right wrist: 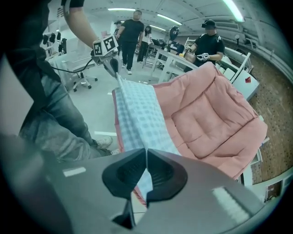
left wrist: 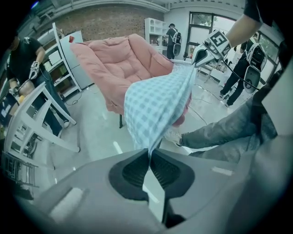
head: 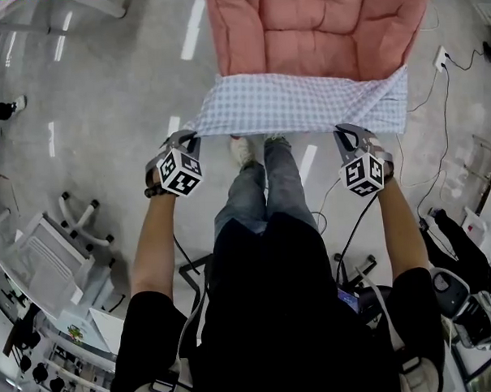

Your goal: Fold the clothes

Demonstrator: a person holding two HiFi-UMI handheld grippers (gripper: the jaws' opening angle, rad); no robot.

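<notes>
I have the left gripper (head: 189, 137) and the right gripper (head: 345, 131) both clenched on the near edge of the blue-and-white checked cloth garment (head: 306, 101), one near each end; it hangs stretched between them at the front of the pink quilted padded chair (head: 319, 25). The chair's top is cut off by the head view's edge; the cloth hides its front rim. What kind of garment it is, I cannot tell. The only print I make out is black-and-white squares on the marker cubes (head: 180, 173).
</notes>
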